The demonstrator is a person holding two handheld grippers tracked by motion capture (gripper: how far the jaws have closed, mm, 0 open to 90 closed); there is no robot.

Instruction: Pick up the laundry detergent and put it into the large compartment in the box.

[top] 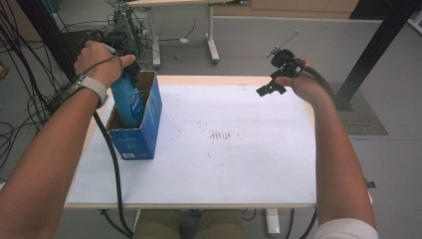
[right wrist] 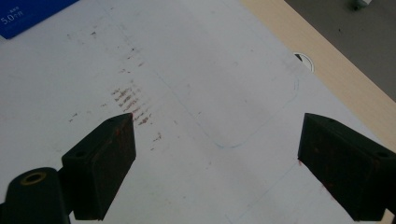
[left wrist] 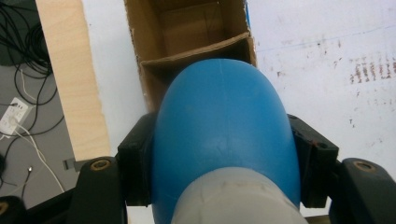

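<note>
A blue bottle (top: 127, 102) stands partly inside an open blue cardboard box (top: 147, 125) at the table's left side, bottom end down. My left gripper (top: 127, 69) is shut on the bottle's upper part, above the box. In the left gripper view the bottle's rounded blue body (left wrist: 224, 130) sits pressed between both black pads, with the box's divided brown interior (left wrist: 187, 32) beneath it. My right gripper (top: 271, 87) hovers open over the table's far right edge. Its two black fingers (right wrist: 105, 163) stand wide apart with nothing between them.
The white table top (top: 224, 159) has brown smudges (top: 221, 135) near its middle. A black post (top: 383, 45) rises at the far right. Cables and a table leg lie on the floor beyond the far edge. A black cable (top: 112, 164) hangs from my left gripper.
</note>
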